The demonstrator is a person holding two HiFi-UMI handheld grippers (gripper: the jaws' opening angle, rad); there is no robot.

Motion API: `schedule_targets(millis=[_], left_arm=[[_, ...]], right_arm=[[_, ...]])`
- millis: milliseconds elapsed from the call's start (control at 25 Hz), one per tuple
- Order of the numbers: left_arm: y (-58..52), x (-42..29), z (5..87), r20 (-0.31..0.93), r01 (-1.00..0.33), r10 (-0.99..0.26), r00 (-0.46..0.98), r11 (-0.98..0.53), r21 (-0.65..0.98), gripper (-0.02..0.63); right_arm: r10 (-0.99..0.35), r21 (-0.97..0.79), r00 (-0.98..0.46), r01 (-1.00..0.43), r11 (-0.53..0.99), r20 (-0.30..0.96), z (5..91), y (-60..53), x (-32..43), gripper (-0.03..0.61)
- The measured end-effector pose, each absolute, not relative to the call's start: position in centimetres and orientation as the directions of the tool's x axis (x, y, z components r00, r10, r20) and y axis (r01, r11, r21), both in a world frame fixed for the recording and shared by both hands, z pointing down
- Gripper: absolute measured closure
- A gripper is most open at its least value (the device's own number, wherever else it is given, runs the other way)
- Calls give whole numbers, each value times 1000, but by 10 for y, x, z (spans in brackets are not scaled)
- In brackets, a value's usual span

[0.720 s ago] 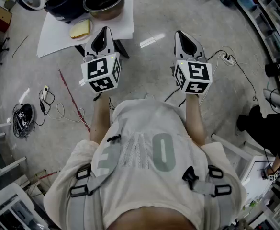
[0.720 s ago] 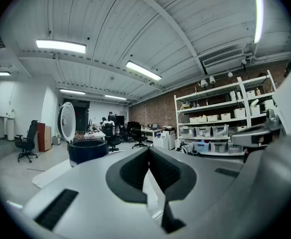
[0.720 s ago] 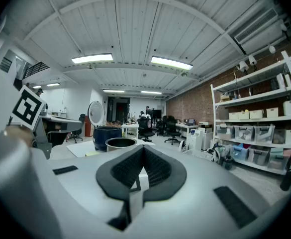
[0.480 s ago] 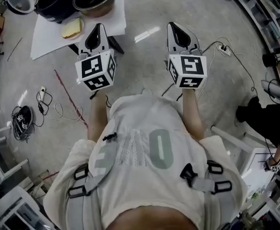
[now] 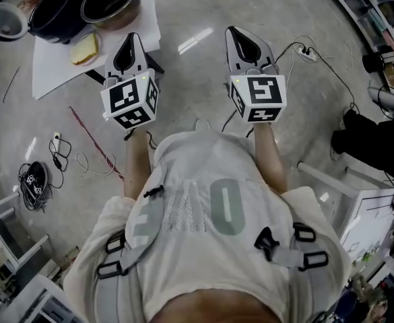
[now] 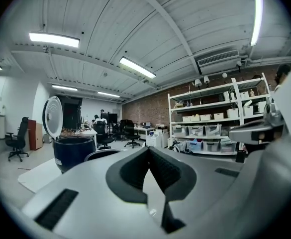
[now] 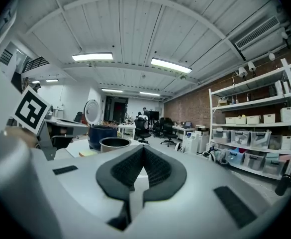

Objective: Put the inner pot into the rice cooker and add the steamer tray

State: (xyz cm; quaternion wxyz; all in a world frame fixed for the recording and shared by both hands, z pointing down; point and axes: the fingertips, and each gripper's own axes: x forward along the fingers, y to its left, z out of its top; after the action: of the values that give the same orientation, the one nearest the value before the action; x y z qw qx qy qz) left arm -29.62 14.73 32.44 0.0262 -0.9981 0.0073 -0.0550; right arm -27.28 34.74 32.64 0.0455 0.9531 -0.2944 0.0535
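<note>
Jaws on the left gripper [image 5: 130,40] are pressed together with nothing between them, and those on the right gripper [image 5: 236,32] are likewise closed and empty. Both point roughly level toward the table [image 5: 48,69], well short of it. On it, from the left, stand the cooker [image 5: 54,11] with its lid [image 5: 5,20] up, then the pot [image 5: 110,2] just beside it, not yet inside. A yellow pad [image 5: 83,48] lies nearer the person. The step is likely the approach to the pot. Done well, both jaws open before the rim, take opposite sides, lift level and lower straight in. Count: two grippers, one cooker, one pot, one pad. No steamer tray can be made out.
</note>
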Motion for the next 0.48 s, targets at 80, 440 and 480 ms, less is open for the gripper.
schedule_targets(millis=[80, 440, 480], left_arm=[[158, -291, 326, 116, 2, -4, 993, -998, -58, 594], [163, -295, 323, 117, 11, 4, 993, -998, -64, 594], [160, -296, 324, 118, 3, -4, 993, -998, -57, 594]], right_arm=[[-551, 59, 824, -562, -825, 133, 328, 355, -271, 571], [-540, 58, 827, -553, -831, 155, 337, 360, -263, 570], [-546, 57, 824, -558, -828, 149, 335, 359, -264, 571]])
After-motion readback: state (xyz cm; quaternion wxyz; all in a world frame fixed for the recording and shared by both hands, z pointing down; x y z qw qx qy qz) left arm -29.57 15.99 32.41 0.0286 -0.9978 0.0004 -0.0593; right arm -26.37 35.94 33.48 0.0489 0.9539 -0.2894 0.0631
